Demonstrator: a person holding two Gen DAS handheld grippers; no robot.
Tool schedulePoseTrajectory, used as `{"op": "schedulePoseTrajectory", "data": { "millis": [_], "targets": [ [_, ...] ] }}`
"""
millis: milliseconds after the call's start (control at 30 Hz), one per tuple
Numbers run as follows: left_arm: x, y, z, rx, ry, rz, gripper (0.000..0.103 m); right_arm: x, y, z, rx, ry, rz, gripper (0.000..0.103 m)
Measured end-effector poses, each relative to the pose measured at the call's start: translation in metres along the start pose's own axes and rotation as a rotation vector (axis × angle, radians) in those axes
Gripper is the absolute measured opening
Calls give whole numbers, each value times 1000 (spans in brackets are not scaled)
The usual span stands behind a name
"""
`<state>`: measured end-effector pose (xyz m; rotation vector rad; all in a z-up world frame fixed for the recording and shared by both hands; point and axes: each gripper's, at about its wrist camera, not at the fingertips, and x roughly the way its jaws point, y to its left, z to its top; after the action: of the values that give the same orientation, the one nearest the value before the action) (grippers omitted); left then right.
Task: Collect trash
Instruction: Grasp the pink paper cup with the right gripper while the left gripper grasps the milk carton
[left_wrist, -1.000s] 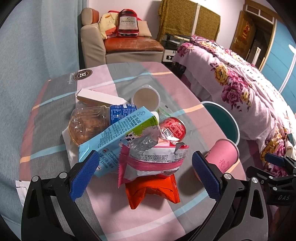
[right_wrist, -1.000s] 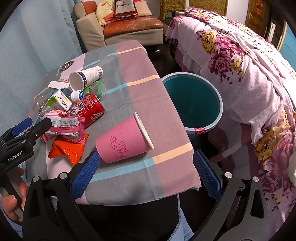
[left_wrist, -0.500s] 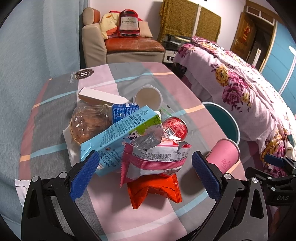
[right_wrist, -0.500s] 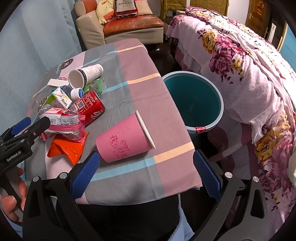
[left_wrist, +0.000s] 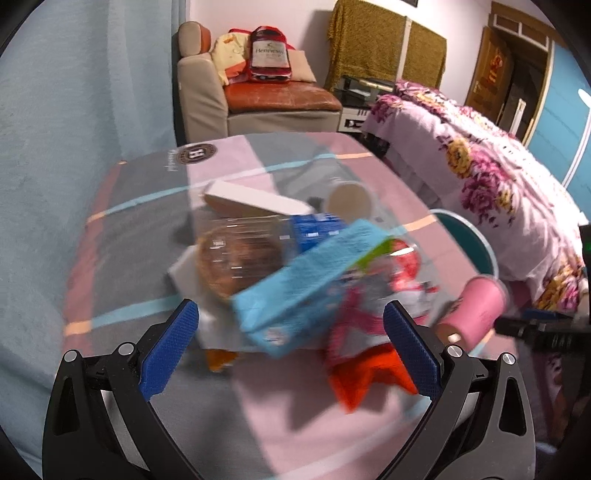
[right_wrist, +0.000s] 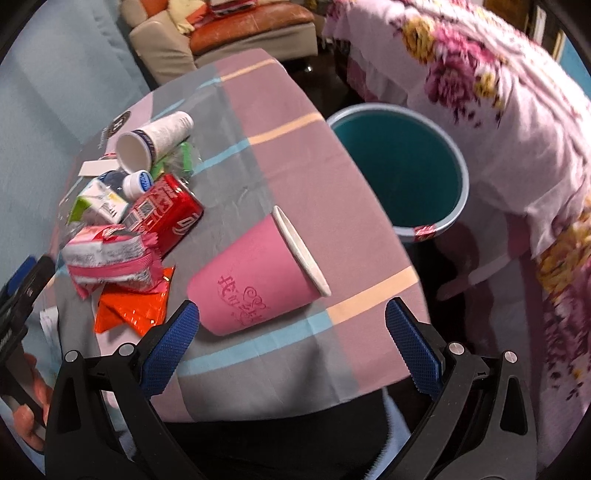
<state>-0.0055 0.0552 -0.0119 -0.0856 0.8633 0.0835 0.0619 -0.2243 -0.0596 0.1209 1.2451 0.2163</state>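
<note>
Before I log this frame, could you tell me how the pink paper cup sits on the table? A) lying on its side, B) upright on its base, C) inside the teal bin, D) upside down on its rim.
A: the pink paper cup lies on its side on the table, its white rim facing the teal bin.

Two paper cups lie ahead of the right tool: one pink cup (right_wrist: 258, 273) just before its fingers, one white cup (right_wrist: 153, 142) farther off left. Also one red can (right_wrist: 166, 214), one milk carton (right_wrist: 98, 205), two snack wrappers, pink (right_wrist: 110, 258) and orange (right_wrist: 133, 302), and one teal bin (right_wrist: 397, 171).
</note>
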Motion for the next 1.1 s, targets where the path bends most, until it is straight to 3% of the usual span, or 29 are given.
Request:
{"op": "schedulePoseTrajectory", "data": {
  "millis": [200, 300, 533, 633, 700, 833, 933, 1100],
  "targets": [
    [6, 42, -6, 38, 38, 31, 100, 27, -5, 13, 130, 50, 89, 97],
    [12, 54, -6, 63, 53, 11, 100, 39, -3, 20, 163, 58, 119, 97],
    [28, 43, 3, 177, 70, -32, 97, 43, 9, 30, 117, 20, 166, 72],
    [33, 30, 11, 252, 69, -51, 96, 42, 11, 32, 99, 25, 173, 71],
    [38, 19, 15, 301, 81, -68, 84, 40, 10, 31, 87, 25, 170, 71],
    [43, 1, 16, 360, 99, -107, 79, 35, 10, 29, 56, 22, 171, 70],
    [47, -8, 11, 374, 129, -161, 65, 34, 9, 28, 38, 16, 174, 69],
    [45, -13, 4, 371, 143, -201, 63, 34, 5, 26, 21, 12, 184, 69]
  ]
}}
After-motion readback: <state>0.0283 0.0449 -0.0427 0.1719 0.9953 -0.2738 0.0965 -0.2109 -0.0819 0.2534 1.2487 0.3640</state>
